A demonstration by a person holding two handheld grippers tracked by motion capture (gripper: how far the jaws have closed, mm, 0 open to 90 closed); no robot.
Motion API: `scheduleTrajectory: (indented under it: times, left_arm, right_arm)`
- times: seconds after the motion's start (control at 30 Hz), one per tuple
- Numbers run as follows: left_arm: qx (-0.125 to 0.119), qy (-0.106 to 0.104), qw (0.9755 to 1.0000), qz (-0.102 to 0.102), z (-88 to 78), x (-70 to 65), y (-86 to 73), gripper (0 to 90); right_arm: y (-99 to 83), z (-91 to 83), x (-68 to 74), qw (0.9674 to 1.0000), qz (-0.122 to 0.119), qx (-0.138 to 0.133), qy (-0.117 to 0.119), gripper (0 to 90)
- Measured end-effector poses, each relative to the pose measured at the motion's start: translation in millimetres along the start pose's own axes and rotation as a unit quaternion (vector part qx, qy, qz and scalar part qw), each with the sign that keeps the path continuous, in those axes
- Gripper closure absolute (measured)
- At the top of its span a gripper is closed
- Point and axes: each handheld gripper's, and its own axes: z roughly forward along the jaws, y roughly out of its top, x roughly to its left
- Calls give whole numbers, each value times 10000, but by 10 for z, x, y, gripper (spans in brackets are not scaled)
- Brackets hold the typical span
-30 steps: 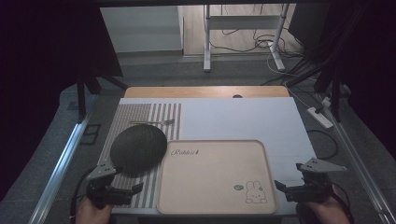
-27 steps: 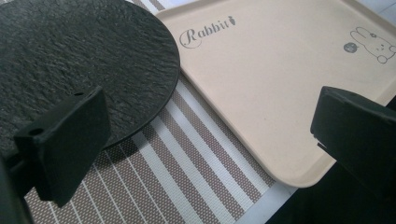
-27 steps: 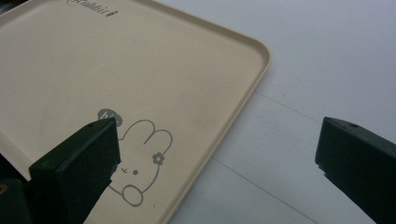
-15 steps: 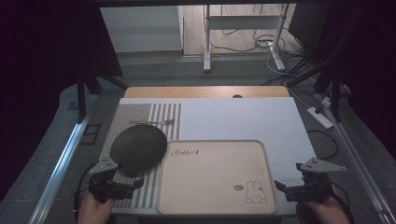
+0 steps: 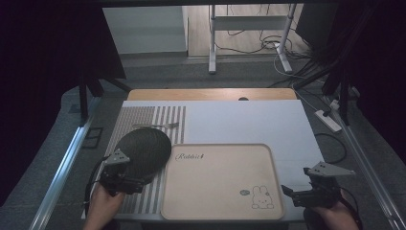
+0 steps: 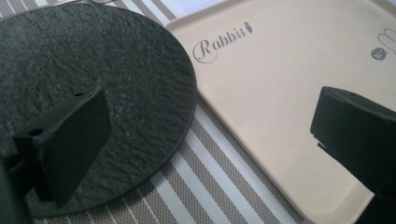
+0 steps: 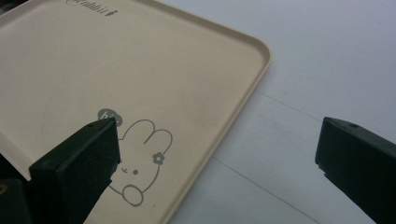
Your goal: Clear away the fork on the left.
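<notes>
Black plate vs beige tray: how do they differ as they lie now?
Shape: the black plate is round; the beige tray is a rounded rectangle. Surface: the plate is dark and rough like slate; the tray is pale and smooth, printed with "Rabbit" and a bunny. Size: the tray is clearly larger. Support: the plate sits on the striped mat, the tray mostly on the white sheet. Both lie flat, empty, side by side.
</notes>
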Motion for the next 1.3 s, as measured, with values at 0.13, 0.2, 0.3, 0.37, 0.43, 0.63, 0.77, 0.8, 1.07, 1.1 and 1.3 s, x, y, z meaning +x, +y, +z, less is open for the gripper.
scheduleTrajectory:
  times: [0.13, 0.2, 0.3, 0.37, 0.43, 0.63, 0.77, 0.8, 1.07, 1.1, 1.3]
  left_arm:
    - [18, -31, 10000, -3, 48, 54, 73, 0]
    - [41, -59, 10000, -26, 75, 83, 104, 0]
    - [50, -75, 10000, -40, 98, 110, 134, 0]
    - [37, -91, 9999, -77, 122, 131, 167, 0]
    - [35, -93, 9999, -84, 147, 151, 205, 0]
    - [83, -12, 9999, -102, 266, 232, 348, 0]
    - [103, 58, 9999, -119, 313, 275, 409, 0]
    - [120, 86, 9998, -111, 342, 305, 448, 0]
    - [174, 150, 9996, -143, 450, 395, 567, 0]
    - [183, 159, 9996, -137, 461, 405, 578, 0]
    - [186, 185, 9995, -178, 531, 500, 669, 0]
  right_arm:
    - [0, 1, 1, 10000, -1, 0, 1, 5]
    - [-1, 2, 0, 10000, 2, -4, 3, 5]
    - [-1, 2, -1, 10000, 6, -7, 6, 5]
    - [-1, 2, -2, 10000, 3, -8, 8, 5]
    - [-1, 2, -2, 10000, 6, -8, 11, 5]
    - [-1, 3, -4, 10000, 1, -3, 18, 5]
    - [-1, 4, -6, 10000, 1, 0, 23, 5]
    - [-1, 4, -5, 10000, -2, 0, 23, 5]
    - [-1, 4, -7, 10000, -5, 6, 34, 5]
    - [-1, 5, -7, 10000, -6, 6, 37, 5]
    - [-1, 5, -9, 10000, -3, 9, 44, 5]
